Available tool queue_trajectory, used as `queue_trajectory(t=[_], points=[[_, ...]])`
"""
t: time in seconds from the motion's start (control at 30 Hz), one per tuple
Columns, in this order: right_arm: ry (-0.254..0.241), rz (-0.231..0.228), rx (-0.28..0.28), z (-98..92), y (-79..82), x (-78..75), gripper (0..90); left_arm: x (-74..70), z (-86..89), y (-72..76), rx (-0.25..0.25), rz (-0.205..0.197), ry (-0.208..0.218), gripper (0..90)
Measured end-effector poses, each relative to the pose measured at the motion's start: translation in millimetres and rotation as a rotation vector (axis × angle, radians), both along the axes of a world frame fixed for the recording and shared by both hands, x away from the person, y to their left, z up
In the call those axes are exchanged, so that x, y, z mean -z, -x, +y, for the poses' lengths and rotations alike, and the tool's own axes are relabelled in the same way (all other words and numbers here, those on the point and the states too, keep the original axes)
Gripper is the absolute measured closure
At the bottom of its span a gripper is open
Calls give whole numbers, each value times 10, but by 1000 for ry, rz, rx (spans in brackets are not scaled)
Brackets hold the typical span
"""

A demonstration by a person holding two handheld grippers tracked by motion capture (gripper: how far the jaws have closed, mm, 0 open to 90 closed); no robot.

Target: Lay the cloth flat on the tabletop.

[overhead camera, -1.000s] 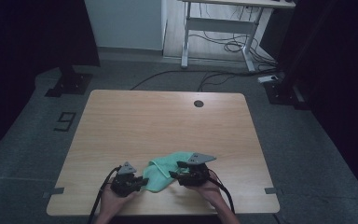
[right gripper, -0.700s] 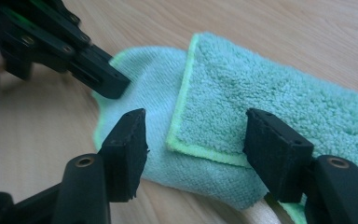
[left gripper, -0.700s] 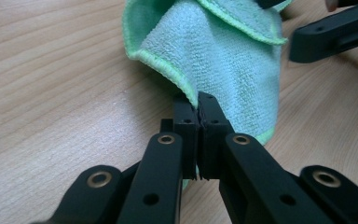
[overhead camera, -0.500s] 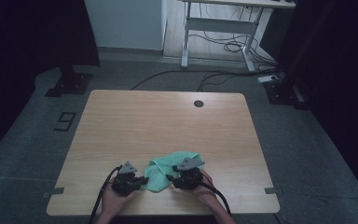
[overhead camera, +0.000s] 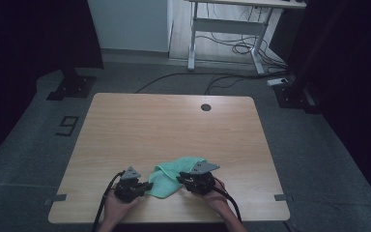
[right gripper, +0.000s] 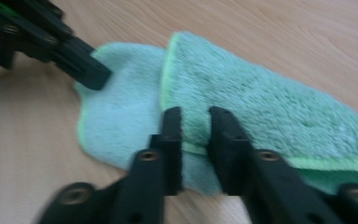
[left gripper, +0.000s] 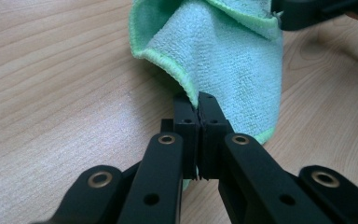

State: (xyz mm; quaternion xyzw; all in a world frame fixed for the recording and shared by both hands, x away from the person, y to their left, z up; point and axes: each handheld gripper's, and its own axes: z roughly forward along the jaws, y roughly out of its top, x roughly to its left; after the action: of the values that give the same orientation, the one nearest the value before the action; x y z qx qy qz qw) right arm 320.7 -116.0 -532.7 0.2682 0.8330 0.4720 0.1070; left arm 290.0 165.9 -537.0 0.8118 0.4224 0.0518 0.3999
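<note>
The left gripper (left gripper: 198, 105) pinches the green cloth (left gripper: 223, 56) edge tight. The right gripper's (right gripper: 195, 119) fingers, just closing, stand slightly apart over a fold. A "9" mark (overhead camera: 66, 125) sits on the floor, far left.

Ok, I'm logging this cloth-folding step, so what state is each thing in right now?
Green microfibre cloth: partly folded, lying on the wooden table.
Left gripper: shut on the cloth's hem.
Right gripper: jaws have just been closing, gap remains, cloth edge between them.
</note>
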Motion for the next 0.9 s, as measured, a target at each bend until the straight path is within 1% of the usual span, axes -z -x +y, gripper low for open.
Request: queue_trajectory(t=[0.1,0.13,0.2,0.27,0.37,0.43,0.47,0.5,0.53,0.57,0.6,0.63,0.73,0.8,0.87,0.9], points=[[-22,-4,-41,31,53,-21,649,2,-8,3,1,0,-1,881],[-4,-12,-53,68,76,-19,639,1,-11,5,2,0,-2,881],[0,-12,-54,81,75,-13,635,0,-11,6,3,0,-2,881],[19,-4,-38,111,36,34,623,0,-10,5,3,0,-2,881],[21,2,-40,129,19,61,625,4,-10,1,2,1,-3,881],[38,-1,-48,158,25,81,642,7,-9,-3,0,3,-1,881],[56,-12,-51,176,36,89,655,9,-7,-4,0,5,-1,881],[80,-25,-51,196,51,96,673,9,-5,-5,0,6,1,880],[116,-49,-40,221,71,108,727,9,-3,-5,1,6,2,880],[116,-49,-40,221,71,108,727,9,-3,-4,0,6,2,880],[112,-43,-26,211,57,110,782,7,-2,-3,0,5,2,880],[112,-43,-26,211,57,110,782,7,-1,-2,0,5,1,880],[107,-34,-34,188,42,108,838,6,1,-3,-1,4,0,880],[100,-28,-45,175,33,109,857,8,3,-5,-1,4,0,880],[83,-17,-46,156,21,106,864,7,10,-6,-2,2,0,880],[63,-5,-44,136,10,101,866,5,15,-6,-3,0,1,880]])
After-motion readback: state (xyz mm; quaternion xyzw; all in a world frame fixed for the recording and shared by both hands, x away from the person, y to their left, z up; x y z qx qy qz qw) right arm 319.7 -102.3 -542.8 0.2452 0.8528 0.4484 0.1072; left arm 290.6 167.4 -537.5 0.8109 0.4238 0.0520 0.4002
